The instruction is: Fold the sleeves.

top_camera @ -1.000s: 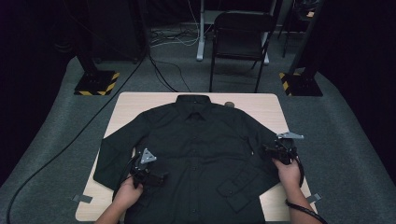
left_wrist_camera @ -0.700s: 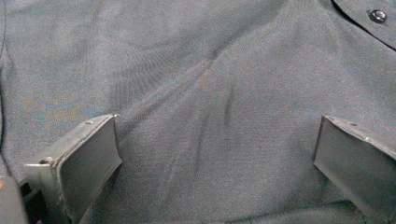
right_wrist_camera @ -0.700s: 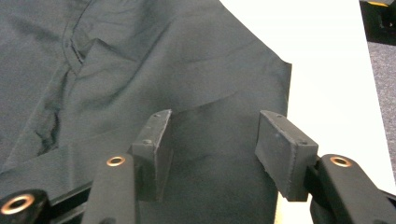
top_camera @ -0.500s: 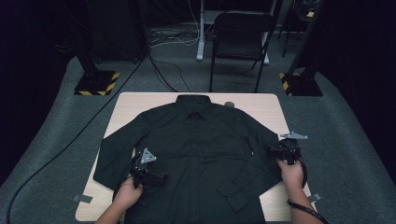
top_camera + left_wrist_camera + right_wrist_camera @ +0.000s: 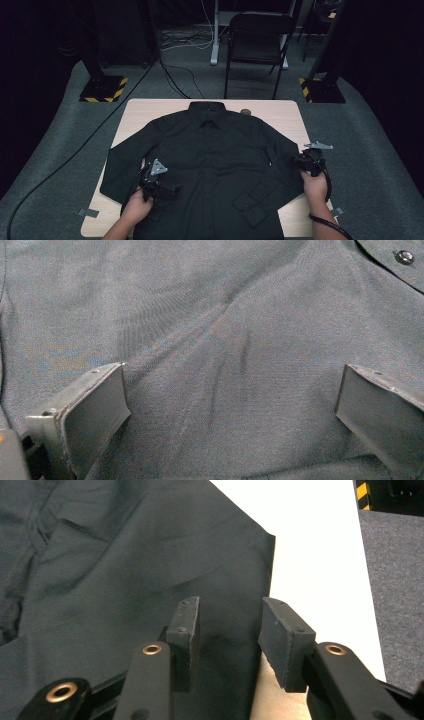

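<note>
A black long-sleeved shirt (image 5: 215, 150) lies spread flat, buttoned front up, on the light wooden table (image 5: 145, 110). My left gripper (image 5: 172, 191) rests on the shirt's lower left front. Its jaws stand wide open (image 5: 230, 400) over smooth fabric (image 5: 225, 315), with a button (image 5: 404, 256) at the top right. My right gripper (image 5: 299, 162) sits at the right sleeve near the table's right edge. Its jaws (image 5: 230, 630) have just been closing. The sleeve's outer edge (image 5: 125, 570) lies between them, and a gap still shows between the pads.
Bare table (image 5: 310, 555) shows beyond the sleeve edge. A small round object (image 5: 245, 111) lies by the collar. A black folding chair (image 5: 257, 40) stands behind the table, with cables on the floor and two yellow-striped stand bases (image 5: 102, 90) on the grey carpet.
My right gripper has shifted slightly outward and toward the near side along the right sleeve. The left gripper and the shirt have stayed put.
</note>
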### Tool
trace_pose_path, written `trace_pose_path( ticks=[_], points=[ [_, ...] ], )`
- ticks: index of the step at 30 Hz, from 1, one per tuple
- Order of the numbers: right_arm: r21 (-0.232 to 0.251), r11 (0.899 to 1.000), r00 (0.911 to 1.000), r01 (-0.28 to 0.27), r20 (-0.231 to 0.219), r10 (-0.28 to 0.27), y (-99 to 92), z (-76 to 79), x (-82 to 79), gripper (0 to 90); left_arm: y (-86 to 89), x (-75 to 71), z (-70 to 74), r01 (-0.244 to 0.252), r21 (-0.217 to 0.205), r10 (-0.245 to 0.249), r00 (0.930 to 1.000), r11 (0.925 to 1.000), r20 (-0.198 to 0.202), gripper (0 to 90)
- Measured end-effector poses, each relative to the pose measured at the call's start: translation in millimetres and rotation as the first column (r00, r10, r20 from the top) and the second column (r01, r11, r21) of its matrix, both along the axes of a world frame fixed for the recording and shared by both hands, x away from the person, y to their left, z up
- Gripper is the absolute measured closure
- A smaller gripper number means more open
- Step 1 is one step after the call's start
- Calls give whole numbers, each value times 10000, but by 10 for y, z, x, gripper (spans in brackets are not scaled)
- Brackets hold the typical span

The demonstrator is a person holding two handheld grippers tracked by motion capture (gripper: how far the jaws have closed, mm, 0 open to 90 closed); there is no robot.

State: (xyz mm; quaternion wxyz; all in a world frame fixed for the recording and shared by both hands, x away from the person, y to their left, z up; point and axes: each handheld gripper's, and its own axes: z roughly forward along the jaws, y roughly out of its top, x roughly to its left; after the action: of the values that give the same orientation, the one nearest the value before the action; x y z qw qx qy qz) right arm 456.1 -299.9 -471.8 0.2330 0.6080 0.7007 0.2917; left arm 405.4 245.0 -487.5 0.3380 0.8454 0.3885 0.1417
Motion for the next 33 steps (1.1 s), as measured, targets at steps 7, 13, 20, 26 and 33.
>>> trace_pose_path(
  ticks=[7, 13, 20, 26, 33],
  points=[
    [54, 9997, 9997, 229, -84, -229, -42, -23, -1, 627, 0, 0, 0, -5, -8, 5, 10000, 10000, 0, 0],
    [171, 9992, 9992, 352, -169, -349, -84, -44, -7, 663, 0, 0, 0, -6, -10, 6, 10000, 10000, -1, 0],
    [254, 9994, 9994, 219, -266, -213, -76, -53, -4, 729, -1, 0, -1, -10, -14, 10, 10000, 10000, 0, 0],
    [157, 9999, 9997, -21, -258, 25, -46, -23, -4, 821, -1, 0, 0, -9, -14, 9, 10000, 10000, 0, 0],
    [286, 9995, 9998, -99, -187, 105, -38, 22, -14, 842, 0, 0, 0, -3, 1, 3, 10000, 10000, 0, 0]
  ],
)
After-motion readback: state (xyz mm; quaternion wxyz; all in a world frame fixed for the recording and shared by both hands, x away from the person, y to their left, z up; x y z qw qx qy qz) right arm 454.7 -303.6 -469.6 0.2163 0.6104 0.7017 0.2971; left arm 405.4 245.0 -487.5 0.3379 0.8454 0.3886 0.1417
